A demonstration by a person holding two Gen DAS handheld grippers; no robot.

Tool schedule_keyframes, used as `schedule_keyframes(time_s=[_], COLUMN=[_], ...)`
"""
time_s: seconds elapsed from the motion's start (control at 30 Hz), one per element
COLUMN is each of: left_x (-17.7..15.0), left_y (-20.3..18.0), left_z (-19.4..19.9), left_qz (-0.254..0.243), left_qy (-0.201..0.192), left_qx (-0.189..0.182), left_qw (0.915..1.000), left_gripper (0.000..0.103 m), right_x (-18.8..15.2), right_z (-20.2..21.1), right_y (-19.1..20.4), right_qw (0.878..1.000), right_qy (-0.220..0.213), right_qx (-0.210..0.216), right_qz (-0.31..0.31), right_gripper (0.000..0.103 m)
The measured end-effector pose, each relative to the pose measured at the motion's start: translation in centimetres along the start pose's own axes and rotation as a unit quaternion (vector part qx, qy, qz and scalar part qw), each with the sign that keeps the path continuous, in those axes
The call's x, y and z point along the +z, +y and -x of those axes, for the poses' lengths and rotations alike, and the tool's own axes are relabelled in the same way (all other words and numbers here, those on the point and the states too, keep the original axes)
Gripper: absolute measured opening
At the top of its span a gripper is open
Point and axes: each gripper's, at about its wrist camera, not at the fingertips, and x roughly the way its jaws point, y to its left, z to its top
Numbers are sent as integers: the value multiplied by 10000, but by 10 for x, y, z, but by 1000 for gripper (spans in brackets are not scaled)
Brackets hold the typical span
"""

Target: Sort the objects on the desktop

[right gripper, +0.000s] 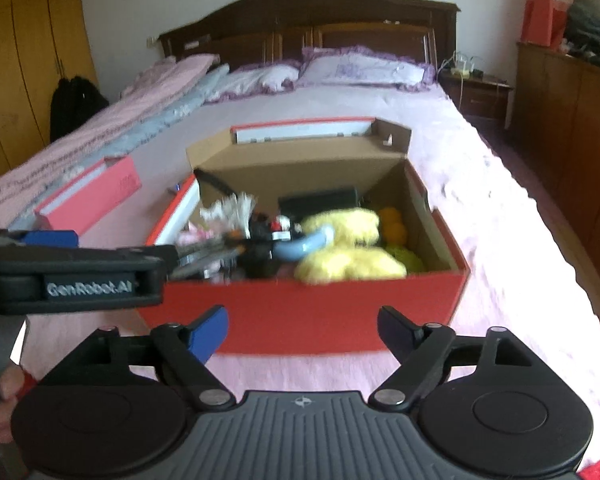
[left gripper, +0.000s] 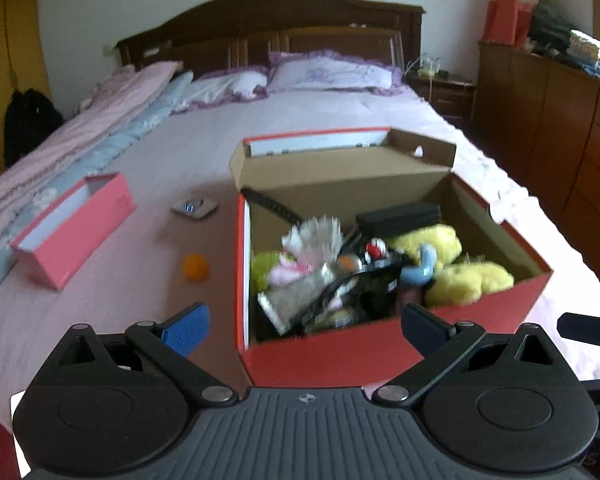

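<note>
An open red shoebox (left gripper: 364, 348) stands on the bed with its lid tipped back. It is packed with a yellow plush toy (left gripper: 460, 264), a blue hook-shaped piece (left gripper: 424, 268), a black case (left gripper: 400, 216) and other blurred bits. The right wrist view also shows two orange balls (right gripper: 394, 224) in its far right corner. Left of the box, an orange ball (left gripper: 195, 267) and a small white square device (left gripper: 194, 208) lie on the sheet. My left gripper (left gripper: 304, 322) is open at the box's near left corner, holding nothing. My right gripper (right gripper: 303, 328) is open before the box's front wall (right gripper: 300, 312), also holding nothing.
A pink open box (left gripper: 74, 228) lies on the bed at the left, beside folded pink and blue quilts (left gripper: 80, 132). Pillows (left gripper: 332, 72) and a dark headboard are at the far end. A wooden dresser (left gripper: 560, 128) lines the right side. A hand (right gripper: 4, 400) shows at lower left.
</note>
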Motion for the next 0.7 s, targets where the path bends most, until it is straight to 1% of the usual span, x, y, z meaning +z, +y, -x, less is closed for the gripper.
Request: schedule_keyframes(time_s=[0.07,0.13,0.3,0.4,0.5,0.6,0.7], left_x=[-7,-12,-24,-31,-39,-43,-42], left_y=[-1,-6,-15,-18,-21,-22,-20], left_z=[2,1,-2,-3,-3,-1,-1], left_qz=[47,-23,4,73,92,3,6], left_qy=[131,254,541,662,655,623,606], left_qx=[48,131,-17,-43,-13,144,43], left_qw=[9999,9996,9985,9978,9978,9980,9982], left_gripper=[103,103,103,103,103,103,103], right_x=[-7,-14,-24,-29,-34,-37,-37], right_z=[-1,-3,-12,-13,-15,-19,-20], right_y=[-2,-4,-12,-14,-15,-15,-16], right_qw=[9999,9997,9987,9982,9976,9967,9961], right_qy=[127,239,455,526,617,736,790], right_qx=[-19,-31,-216,-259,-294,-320,-354], right_qz=[6,0,-100,-85,-74,-101,-147], right_gripper=[85,85,85,89,91,93,97])
